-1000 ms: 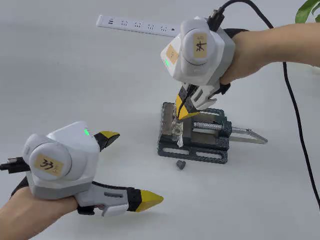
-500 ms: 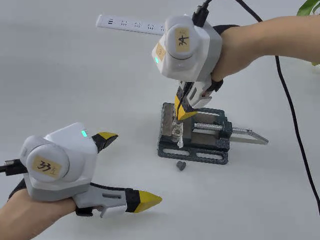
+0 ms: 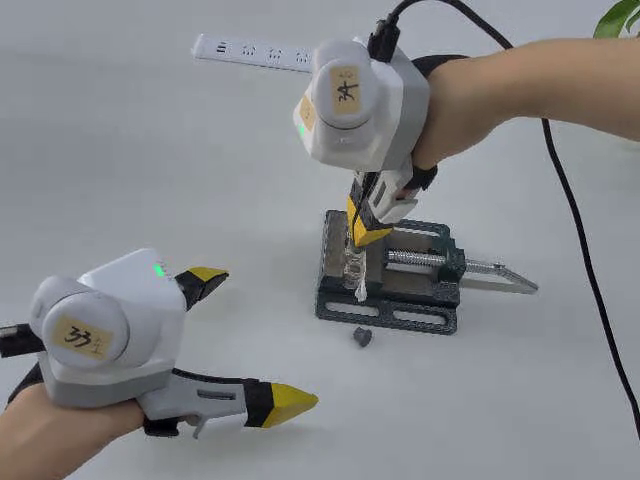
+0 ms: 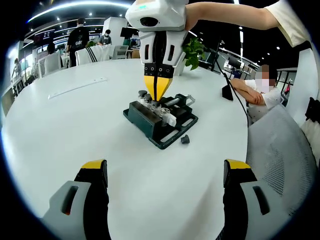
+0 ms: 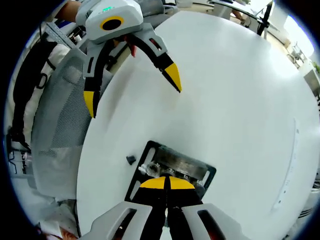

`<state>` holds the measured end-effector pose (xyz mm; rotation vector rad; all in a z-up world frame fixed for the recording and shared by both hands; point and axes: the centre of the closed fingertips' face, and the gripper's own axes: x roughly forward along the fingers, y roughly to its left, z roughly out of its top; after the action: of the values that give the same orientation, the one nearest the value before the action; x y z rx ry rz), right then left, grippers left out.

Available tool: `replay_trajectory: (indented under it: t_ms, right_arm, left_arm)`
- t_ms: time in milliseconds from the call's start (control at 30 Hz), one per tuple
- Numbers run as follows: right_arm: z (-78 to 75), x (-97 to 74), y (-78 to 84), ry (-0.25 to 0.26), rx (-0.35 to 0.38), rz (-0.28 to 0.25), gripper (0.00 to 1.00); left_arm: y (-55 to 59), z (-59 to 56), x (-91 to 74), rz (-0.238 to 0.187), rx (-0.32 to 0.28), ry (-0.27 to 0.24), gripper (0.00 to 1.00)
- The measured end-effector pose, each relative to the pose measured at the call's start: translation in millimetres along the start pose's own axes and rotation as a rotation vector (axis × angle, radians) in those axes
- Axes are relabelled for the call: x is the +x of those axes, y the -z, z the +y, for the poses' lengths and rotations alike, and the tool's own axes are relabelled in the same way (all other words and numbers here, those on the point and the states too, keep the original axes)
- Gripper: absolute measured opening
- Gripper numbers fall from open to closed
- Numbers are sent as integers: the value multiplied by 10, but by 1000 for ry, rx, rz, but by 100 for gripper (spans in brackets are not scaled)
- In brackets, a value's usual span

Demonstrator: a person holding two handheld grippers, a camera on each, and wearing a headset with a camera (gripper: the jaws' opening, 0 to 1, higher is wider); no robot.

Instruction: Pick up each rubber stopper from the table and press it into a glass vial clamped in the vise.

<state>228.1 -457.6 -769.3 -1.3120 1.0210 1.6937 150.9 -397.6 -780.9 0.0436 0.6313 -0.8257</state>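
White-grey left claw [image 3: 257,337] labelled 33, right claw [image 3: 361,237] labelled 34, yellow-tipped black jaws, black cable [image 3: 585,255]

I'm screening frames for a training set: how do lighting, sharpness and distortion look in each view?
Head view: soft, even light, faint shadows under the vise and the loose stopper, everything sharp. Left gripper view: strong fisheye curves the table edge; background dark, surface bright. Right gripper view: fisheye too, table nearly washed out, the right gripper crisp.

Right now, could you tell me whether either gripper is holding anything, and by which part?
The left gripper is open and holds nothing. The right gripper is shut, tips at the vial; whether they pinch anything cannot be told.
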Motion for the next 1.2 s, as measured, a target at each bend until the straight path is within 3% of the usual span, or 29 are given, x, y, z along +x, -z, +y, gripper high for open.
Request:
replay_trajectory:
  t_ms: [433, 600, 700, 967, 1200]
  right_arm:
    - [-5, 11, -12, -12, 13, -3, 0]
    - [1, 17, -14, 0, 2, 17, 0]
    - [-5, 13, -19, 13, 28, 2, 0]
    - [-12, 22, -11, 66, 2, -9, 0]
    - [-34, 33, -15, 55, 31, -3, 0]
  left_arm:
    - [32, 10, -17, 6, -6, -10, 96]
    - [42, 7, -17, 8, -10, -12, 96]
    - [32, 10, -13, 3, -13, -10, 96]
    - [25, 23, -6, 2, -12, -9, 96]
    - [-1, -11, -2, -4, -6, -7, 96]
